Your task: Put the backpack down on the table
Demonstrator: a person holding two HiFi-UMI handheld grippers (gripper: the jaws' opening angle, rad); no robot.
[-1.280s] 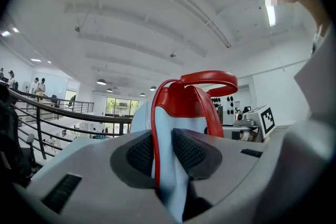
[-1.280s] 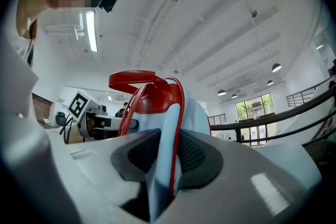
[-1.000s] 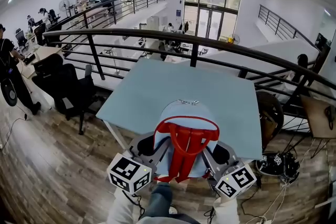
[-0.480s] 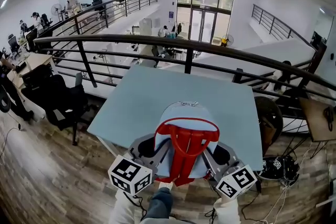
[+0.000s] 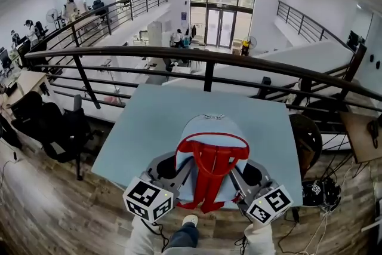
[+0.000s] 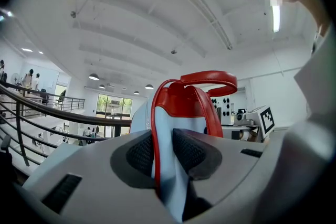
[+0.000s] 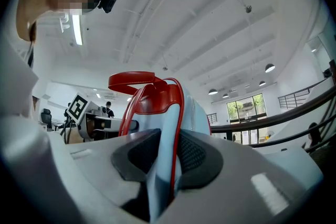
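A light-blue backpack (image 5: 210, 139) with red straps and a red top handle (image 5: 212, 141) hangs upright between my two grippers, over the near edge of the pale blue table (image 5: 161, 119). My left gripper (image 5: 177, 168) is shut on the backpack's left edge; in the left gripper view its pads (image 6: 143, 153) pinch blue fabric with red piping (image 6: 167, 165). Shut on the right edge is my right gripper (image 5: 242, 169), with the backpack (image 7: 160, 105) pressed between its pads (image 7: 195, 157). The bottom of the bag is hidden behind the grippers.
A black railing (image 5: 206, 65) runs along the table's far side, with a drop to a lower floor beyond. A black office chair (image 5: 57, 128) stands at the left. A dark round seat (image 5: 305, 135) and cables (image 5: 319, 191) lie on the wooden floor to the right.
The table has come nearer and now reaches further under the backpack. The chair at the left has slid back and left. Both grips on the backpack look the same.
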